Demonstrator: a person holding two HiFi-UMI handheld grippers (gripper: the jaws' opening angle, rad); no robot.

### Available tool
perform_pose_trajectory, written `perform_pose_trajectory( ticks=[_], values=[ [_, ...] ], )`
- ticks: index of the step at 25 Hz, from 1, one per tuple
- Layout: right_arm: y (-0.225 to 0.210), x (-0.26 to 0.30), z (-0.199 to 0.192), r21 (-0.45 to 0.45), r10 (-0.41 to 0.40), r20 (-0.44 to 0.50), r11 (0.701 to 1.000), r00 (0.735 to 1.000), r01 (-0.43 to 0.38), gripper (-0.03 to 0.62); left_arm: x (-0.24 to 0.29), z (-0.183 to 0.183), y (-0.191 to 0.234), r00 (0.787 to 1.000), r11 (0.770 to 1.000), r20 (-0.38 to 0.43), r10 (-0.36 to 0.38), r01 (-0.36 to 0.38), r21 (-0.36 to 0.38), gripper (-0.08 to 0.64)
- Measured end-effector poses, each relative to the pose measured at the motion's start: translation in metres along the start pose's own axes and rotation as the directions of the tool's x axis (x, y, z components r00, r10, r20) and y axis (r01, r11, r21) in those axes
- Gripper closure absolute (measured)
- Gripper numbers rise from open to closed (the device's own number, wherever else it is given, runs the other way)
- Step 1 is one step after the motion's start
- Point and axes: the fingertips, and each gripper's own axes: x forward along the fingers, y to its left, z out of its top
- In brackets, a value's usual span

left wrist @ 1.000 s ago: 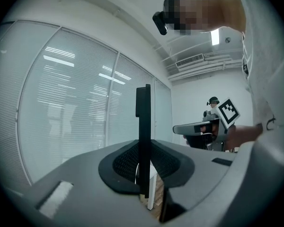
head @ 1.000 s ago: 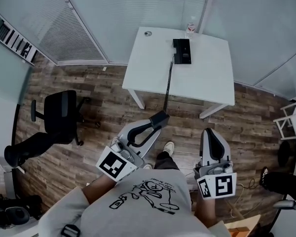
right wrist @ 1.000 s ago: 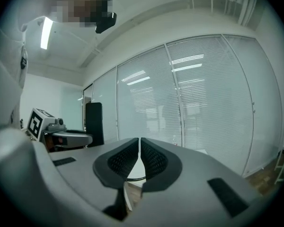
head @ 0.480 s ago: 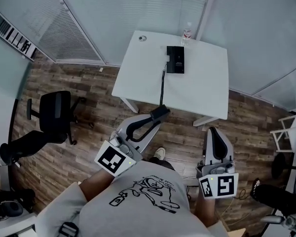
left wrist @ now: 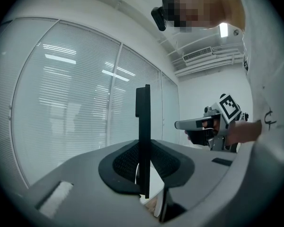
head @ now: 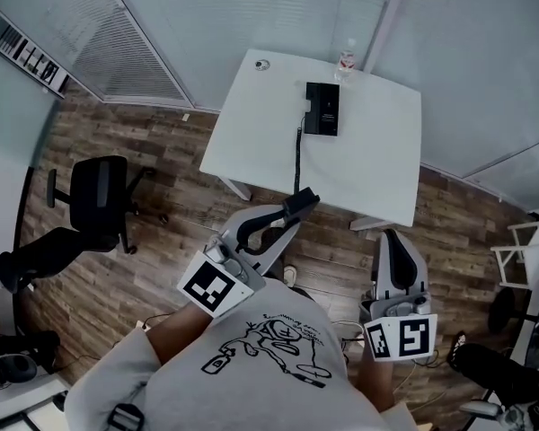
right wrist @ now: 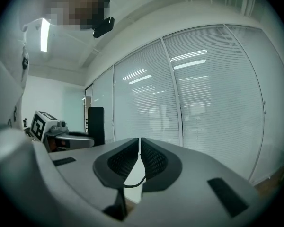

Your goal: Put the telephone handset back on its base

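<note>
The black telephone base (head: 322, 109) lies on the white table (head: 377, 151), and its coiled cord (head: 298, 155) runs down over the table's front edge. The cord ends at the black handset (head: 300, 201), which my left gripper (head: 294, 210) holds in the air just short of that edge. In the left gripper view the handset (left wrist: 143, 126) stands edge-on, clamped between the pads of the left gripper (left wrist: 144, 167). My right gripper (head: 392, 241) is beside it to the right, shut with nothing in it; in its own view the right gripper (right wrist: 139, 161) has its jaws together.
A small bottle (head: 346, 61) and a round object (head: 264, 64) stand at the table's far edge. A black office chair (head: 99, 200) is on the wooden floor at the left. Glass walls with blinds (head: 135, 43) enclose the table.
Both grippers have moved forward toward the table, the left still gripping the handset. The handset now hangs close to the table's front edge.
</note>
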Motion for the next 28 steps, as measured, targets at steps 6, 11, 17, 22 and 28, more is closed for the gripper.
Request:
perform_pose_trajectory(
  ticks=[6, 11, 17, 22, 28],
  values=[
    [-0.012, 0.035, 0.006, -0.034, 0.011, -0.005, 0.999, 1.000, -0.011, 0.580, 0.019, 0.004, 0.028, 1.000, 1.000, 0.029, 0.003, -0.002, -0.027, 0.492],
    [-0.019, 0.075, 0.014, -0.055, 0.022, -0.020, 0.998, 1.000, -0.023, 0.580, 0.039, 0.006, 0.062, 0.999, 0.999, 0.032, -0.004, 0.005, -0.046, 0.492],
    [-0.027, 0.144, 0.012, -0.059, 0.049, -0.059, 0.997, 0.997, -0.052, 0.580, 0.068, 0.003, 0.117, 0.999, 0.996, 0.038, 0.002, 0.002, -0.086, 0.492],
    [-0.030, 0.207, 0.021, -0.087, 0.073, -0.070, 0.993, 0.995, -0.079, 0.580, 0.091, -0.003, 0.167, 1.000, 0.994, 0.007, -0.017, 0.018, -0.107, 0.492],
    [-0.044, 0.268, 0.023, -0.096, 0.064, -0.081, 0.993, 0.995, -0.072, 0.580, 0.124, -0.005, 0.220, 0.998, 0.988, -0.004, -0.057, 0.055, -0.142, 0.492]
  ],
)
